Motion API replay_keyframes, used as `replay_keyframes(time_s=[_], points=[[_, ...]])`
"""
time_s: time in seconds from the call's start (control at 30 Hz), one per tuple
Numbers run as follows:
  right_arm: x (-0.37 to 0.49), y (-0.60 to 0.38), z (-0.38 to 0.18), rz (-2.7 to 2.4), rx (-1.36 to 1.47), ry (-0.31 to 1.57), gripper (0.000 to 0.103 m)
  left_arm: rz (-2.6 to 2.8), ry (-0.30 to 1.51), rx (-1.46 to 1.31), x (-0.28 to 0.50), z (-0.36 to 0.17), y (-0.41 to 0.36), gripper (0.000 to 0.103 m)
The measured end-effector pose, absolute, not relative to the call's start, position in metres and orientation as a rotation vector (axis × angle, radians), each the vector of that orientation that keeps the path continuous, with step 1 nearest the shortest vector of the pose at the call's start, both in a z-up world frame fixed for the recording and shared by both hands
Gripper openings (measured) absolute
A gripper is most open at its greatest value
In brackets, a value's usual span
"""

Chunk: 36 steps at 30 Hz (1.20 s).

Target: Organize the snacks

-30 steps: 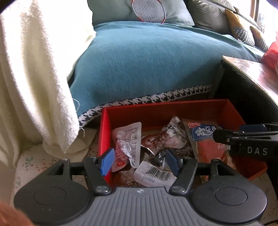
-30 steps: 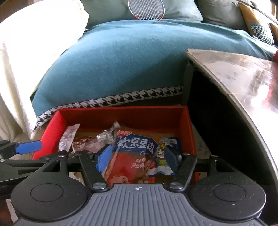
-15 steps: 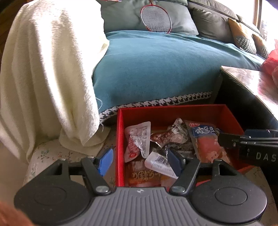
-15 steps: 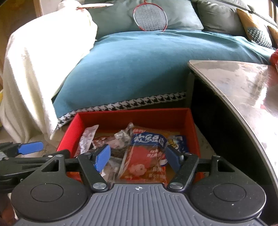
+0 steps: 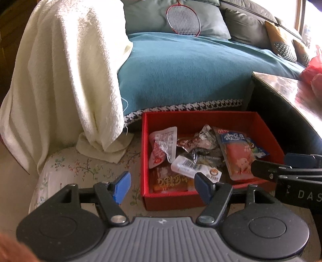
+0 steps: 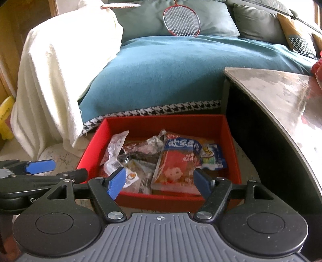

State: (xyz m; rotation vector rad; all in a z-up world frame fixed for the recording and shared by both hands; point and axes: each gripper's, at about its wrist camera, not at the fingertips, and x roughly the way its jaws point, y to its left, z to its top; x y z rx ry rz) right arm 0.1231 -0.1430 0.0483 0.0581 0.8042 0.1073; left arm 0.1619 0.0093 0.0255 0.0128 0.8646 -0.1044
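A badminton racket [image 5: 183, 19] leans on grey cushions [image 6: 203, 14] above a teal blanket [image 5: 187, 74], beside a draped cream towel [image 5: 66, 76] and a table [image 6: 281, 94].

Red box [image 6: 229, 141] of snack packets [image 6: 177, 161] on floor beside table [image 6: 281, 96]; right gripper [image 6: 159, 181] spread empty above near rim; left gripper [image 6: 40, 167] alongside

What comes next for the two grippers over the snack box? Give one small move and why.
Probably keep both grippers back from the red box. The snack packets lie inside it, and none shows on the floor around it. The left gripper and right gripper are open and hold nothing, so the sorting looks done.
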Motion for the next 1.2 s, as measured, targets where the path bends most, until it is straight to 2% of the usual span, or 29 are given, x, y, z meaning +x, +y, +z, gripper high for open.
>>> replay_keyframes(time_s=[1.2], points=[[0.055,-0.130,0.034,0.096,0.035,0.882,0.084,-0.120,0.932,0.001,0.097,0.015,0.012,0.063]])
